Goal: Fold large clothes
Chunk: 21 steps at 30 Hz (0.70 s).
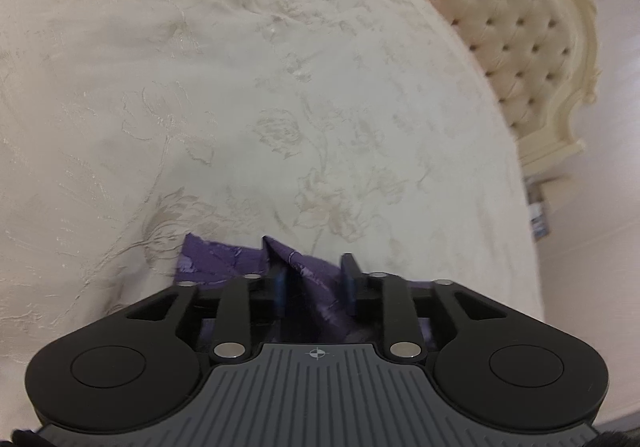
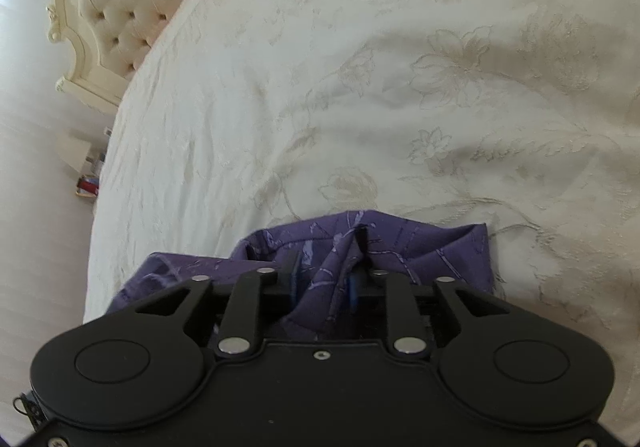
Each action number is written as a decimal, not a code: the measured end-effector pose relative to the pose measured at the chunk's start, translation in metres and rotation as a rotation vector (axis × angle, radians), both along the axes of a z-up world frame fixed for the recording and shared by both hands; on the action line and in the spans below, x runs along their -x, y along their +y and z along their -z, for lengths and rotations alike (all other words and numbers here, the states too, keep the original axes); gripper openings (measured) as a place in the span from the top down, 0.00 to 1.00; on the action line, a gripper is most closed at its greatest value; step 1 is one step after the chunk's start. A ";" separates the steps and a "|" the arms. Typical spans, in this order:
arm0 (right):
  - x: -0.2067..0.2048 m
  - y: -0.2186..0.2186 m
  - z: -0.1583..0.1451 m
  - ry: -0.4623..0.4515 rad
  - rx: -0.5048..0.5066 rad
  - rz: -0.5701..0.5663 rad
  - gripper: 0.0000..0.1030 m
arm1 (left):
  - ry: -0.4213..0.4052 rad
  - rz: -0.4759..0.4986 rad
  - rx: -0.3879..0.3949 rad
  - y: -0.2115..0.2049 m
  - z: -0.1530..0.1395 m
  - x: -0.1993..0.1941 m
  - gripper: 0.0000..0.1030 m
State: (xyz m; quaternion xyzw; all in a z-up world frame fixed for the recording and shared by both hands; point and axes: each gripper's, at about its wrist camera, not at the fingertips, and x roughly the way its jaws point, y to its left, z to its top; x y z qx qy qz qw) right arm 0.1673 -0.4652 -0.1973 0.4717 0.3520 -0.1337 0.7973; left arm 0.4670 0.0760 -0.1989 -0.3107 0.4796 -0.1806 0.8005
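In the left wrist view your left tongs are pinching a raised ridge of the thin purple patterned garment, which sits at the lower centre of the frame on the cream floral-embossed bedspread; the cloth peaks between the fingers, so you seem to have only a small bite, and you would do well to keep it firm and lift evenly so the slippery-looking weave doesn't slide out. The tufted cream headboard with its carved frame fills the upper right. In the right wrist view your right tongs are likewise clenched on a gathered fold of the same garment, whose bulk spreads across the lower centre and trails to the lower left near the bed's edge. Keep both hands level and pull apart gently to draw the edge taut before carrying it over, since the crumpled, soft fabric will probably bunch otherwise.
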 end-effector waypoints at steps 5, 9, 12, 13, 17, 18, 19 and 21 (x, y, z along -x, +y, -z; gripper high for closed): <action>0.006 0.002 -0.008 -0.044 0.013 0.023 0.46 | -0.135 -0.117 0.017 0.018 -0.024 0.011 0.01; 0.007 0.010 -0.022 -0.079 0.070 0.030 0.18 | -0.187 -0.134 -0.033 0.025 -0.051 0.018 0.01; 0.011 0.024 -0.045 -0.106 0.238 0.045 0.01 | -0.230 -0.054 -0.145 0.010 -0.072 0.028 0.01; 0.011 0.030 -0.052 -0.097 0.293 0.041 0.01 | -0.236 -0.017 -0.189 0.001 -0.076 0.033 0.01; -0.001 0.069 -0.065 -0.034 0.489 -0.130 0.01 | -0.260 0.167 -0.321 -0.053 -0.074 0.057 0.01; -0.006 0.083 -0.065 -0.021 0.520 -0.203 0.01 | -0.263 0.223 -0.358 -0.069 -0.071 0.065 0.01; -0.011 0.099 -0.062 -0.005 0.550 -0.283 0.01 | -0.269 0.277 -0.395 -0.085 -0.067 0.073 0.01; -0.021 0.133 -0.055 0.025 0.621 -0.438 0.01 | -0.296 0.389 -0.462 -0.116 -0.057 0.091 0.01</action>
